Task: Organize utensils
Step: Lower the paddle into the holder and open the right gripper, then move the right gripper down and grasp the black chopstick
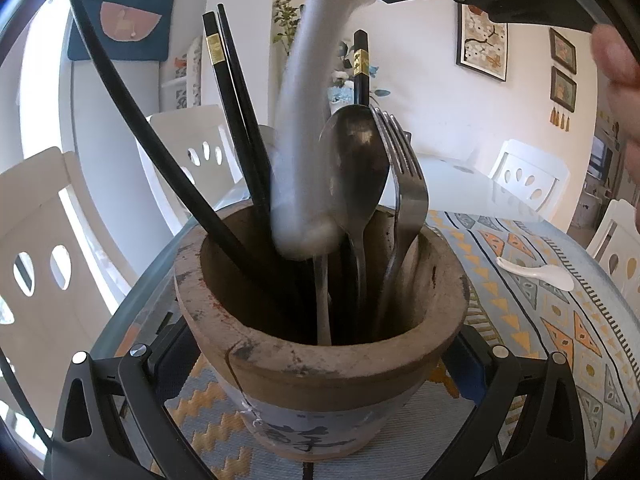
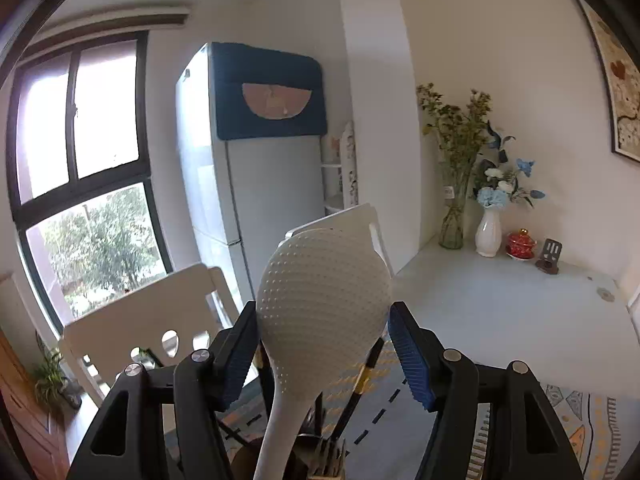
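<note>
Left wrist view: the left gripper (image 1: 320, 364) is clamped around the clay pot (image 1: 320, 360), which holds chopsticks (image 1: 236, 120), a metal spoon (image 1: 354, 168), a fork (image 1: 404, 184) and a white rice paddle (image 1: 308, 128). A white soup spoon (image 1: 536, 274) lies to the right on the patterned cloth (image 1: 560, 320).

Right wrist view: the right gripper (image 2: 322, 354) is level above the pot, jaws released, with the paddle head between the pads; contact on the left pad cannot be told.

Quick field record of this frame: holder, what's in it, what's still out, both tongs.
holder: clay pot, upright on the patterned cloth
in holder: black chopsticks, metal spoon, fork, white rice paddle standing handle-down
still out: small white spoon lying on the cloth
left tongs: straddling the pot, one finger on each side; contact unclear
right tongs: open, pads either side of the paddle head, gaps visible on both sides
</note>
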Tool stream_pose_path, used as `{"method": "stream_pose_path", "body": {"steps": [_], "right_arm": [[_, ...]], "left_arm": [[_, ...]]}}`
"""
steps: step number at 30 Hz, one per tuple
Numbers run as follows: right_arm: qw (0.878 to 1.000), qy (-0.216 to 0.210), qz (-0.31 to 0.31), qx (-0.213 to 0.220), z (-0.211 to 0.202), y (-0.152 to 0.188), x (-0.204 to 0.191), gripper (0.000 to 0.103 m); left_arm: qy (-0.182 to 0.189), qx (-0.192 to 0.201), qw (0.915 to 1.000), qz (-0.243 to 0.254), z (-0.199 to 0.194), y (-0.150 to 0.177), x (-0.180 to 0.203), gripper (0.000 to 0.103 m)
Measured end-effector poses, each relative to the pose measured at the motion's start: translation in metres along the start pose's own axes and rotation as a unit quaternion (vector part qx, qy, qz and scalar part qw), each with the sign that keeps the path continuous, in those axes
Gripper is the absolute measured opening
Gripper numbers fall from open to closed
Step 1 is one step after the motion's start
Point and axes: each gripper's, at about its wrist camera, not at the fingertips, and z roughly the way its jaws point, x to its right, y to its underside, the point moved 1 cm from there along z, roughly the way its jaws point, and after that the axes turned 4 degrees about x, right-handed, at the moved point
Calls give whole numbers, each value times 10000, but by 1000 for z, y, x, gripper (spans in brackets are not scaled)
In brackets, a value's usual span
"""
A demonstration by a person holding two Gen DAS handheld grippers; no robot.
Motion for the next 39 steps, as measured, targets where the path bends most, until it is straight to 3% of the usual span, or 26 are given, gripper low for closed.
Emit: {"method": "stream_pose_path", "body": {"steps": [4,10,16,20,23,29,32,33,36,39], "right_arm": [[10000,-73,30,-41,-3,3,1,73],[9985,-42,538,-71,-10,-4,21,73],[9895,251,1418,67,-33,-10,68,78],[9788,578,1956,-199,-35,-2,107,78],[9664,734,2342,-758,-24,18,131,78],[9255,1083,2751,-2368,6,93,153,77],[9037,1142,2737,-3090,18,132,150,63],[8975,1128,2736,-3269,21,144,147,59],[8850,1197,2626,-3652,30,171,141,58],[8839,1194,2472,-3787,38,179,134,58]], "left_arm": [[-1,-6,10000,4,-1,0,-1,103],[-4,4,10000,30,-2,-1,-1,103],[-14,-15,10000,33,-1,0,2,103],[-16,-33,10000,41,1,-1,3,103],[-20,-38,10000,48,2,-1,4,103],[-31,-76,9999,71,4,-2,6,103],[-34,-87,9999,69,6,-2,7,103],[-34,-84,9999,69,6,-2,8,103],[-32,-78,9999,67,6,-2,8,103],[-32,-87,9999,77,7,-2,8,103]]}}
